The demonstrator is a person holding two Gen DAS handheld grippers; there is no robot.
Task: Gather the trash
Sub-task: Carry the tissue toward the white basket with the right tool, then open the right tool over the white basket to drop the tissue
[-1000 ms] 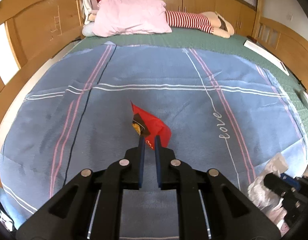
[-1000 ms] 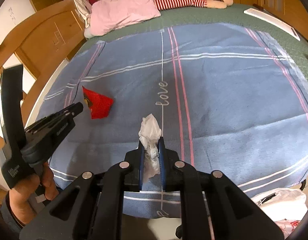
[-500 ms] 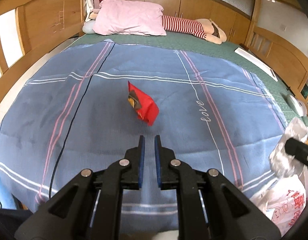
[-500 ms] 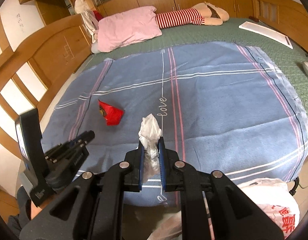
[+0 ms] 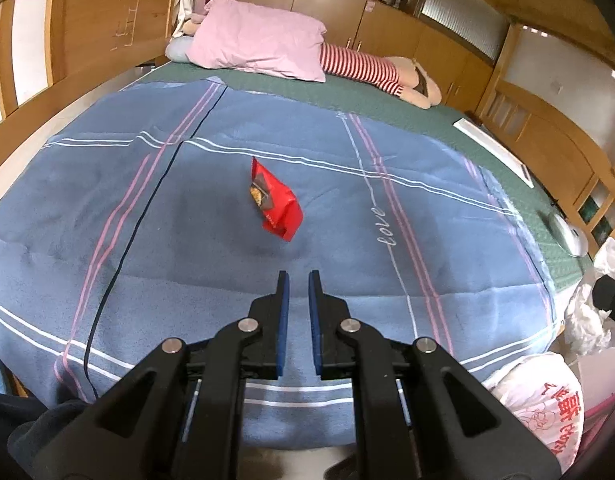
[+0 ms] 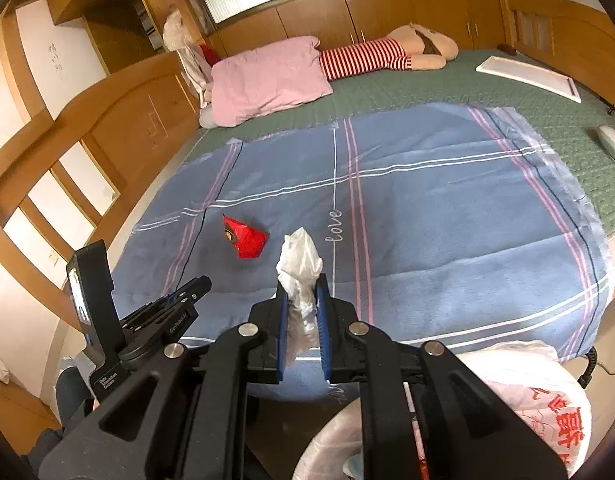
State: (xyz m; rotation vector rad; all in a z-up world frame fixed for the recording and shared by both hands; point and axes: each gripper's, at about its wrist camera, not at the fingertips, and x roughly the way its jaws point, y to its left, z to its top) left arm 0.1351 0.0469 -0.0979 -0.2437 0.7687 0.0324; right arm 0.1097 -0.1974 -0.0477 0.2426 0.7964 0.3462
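White tissue [image 6: 300, 276] — pinched in right claw [image 6: 301, 288] | left claw [image 5: 298, 280] pressed together, empty | red wrapper [image 5: 275, 204] — on blanket [image 5: 427, 248]

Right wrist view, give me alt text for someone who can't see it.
The right gripper clamps a crumpled white tissue above a blue blanket. A red snack wrapper lies on it, a white plastic bag below.

Right fingers [image 6: 322, 312] hide the crumpled tissue's [image 6: 298, 264] lower part.

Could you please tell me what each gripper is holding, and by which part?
Right gripper pinches a crumpled white tissue by its lower end; left gripper holds nothing.
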